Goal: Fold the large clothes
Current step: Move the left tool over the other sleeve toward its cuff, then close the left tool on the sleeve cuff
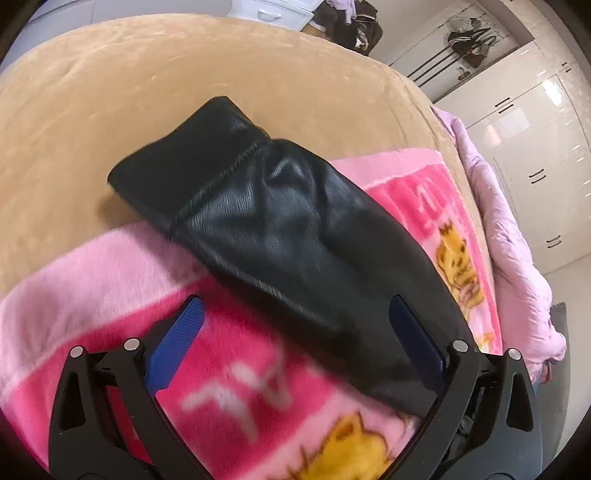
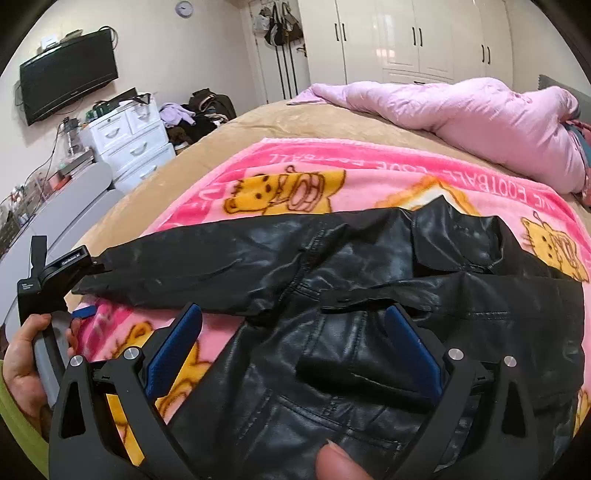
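Both tools, left point(image 1: 295, 332) and right point(image 2: 293, 339), gape; the black leather jacket point(image 2: 369, 295) looks heavy, slick, floppy: pinch the sleeve cuff point(image 1: 177, 162).

Jacket point(image 2: 354, 280): black all over, glossy, with a fine leather grain and black stitched seams.
Blanket point(image 2: 258, 166): hot pink field with a pale pink border, yellow-orange cartoon bears and cats, white lettering.
Bed cover point(image 1: 184, 85): plain tan, no pattern.
Quilt point(image 2: 461, 110): pale lilac-pink, unpatterned.
Left gripper point(image 1: 295, 321): black frame, bright blue ribbed pads point(image 1: 177, 343), silver pivot pins.
Right gripper point(image 2: 293, 325): black frame, blue pads point(image 2: 173, 350), silver pins, a yellow strip inside its left arm.
Wardrobe point(image 2: 399, 37): glossy white doors with black handles.
Drawer unit point(image 2: 129, 140): white.
Television point(image 2: 70, 74): black.
Wall clock point(image 2: 184, 8): grey rim, pale face.
Sleeve at the person's wrist point(image 2: 14, 435): yellow-green.
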A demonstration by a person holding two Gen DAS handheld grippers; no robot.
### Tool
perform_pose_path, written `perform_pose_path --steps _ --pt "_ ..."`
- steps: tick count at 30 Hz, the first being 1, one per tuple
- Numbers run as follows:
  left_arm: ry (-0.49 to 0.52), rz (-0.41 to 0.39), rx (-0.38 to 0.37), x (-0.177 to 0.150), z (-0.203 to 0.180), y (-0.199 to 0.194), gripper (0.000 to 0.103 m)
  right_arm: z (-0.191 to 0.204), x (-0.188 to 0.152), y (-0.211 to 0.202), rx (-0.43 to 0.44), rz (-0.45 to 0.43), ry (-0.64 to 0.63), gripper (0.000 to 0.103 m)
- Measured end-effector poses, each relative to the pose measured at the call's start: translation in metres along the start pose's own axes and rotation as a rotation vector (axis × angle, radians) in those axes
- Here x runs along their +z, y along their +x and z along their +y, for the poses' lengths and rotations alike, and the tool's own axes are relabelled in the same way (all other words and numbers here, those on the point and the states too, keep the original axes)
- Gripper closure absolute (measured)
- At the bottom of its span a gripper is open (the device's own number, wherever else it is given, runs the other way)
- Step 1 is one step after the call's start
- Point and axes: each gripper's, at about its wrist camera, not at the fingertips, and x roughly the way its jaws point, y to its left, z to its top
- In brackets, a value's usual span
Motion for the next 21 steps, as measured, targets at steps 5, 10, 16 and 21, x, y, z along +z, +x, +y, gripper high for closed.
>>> perform_pose_path --steps 5,10,16,21 --pt "-0.047 -0.068 -0.079 0.010 0.001 0.005 0.009 -0.011 -0.001 0.003 -0.009 0.007 0.024 0.004" --pt "-0.059 -0.083 -0.150 0.016 0.000 0.003 0.047 -0.020 -0.001 0.012 0.007 0.036 0.043 0.004" --pt "-0.105 -0.111 -0.274 0.015 0.002 -0.009 0.092 -0.024 0.008 0.049 0.039 0.115 0.057 0.063" --pt "-0.031 -0.206 -0.442 0.013 -0.022 -0.052 0.100 -0.009 0.018 0.092 0.060 0.173 0.045 0.090"
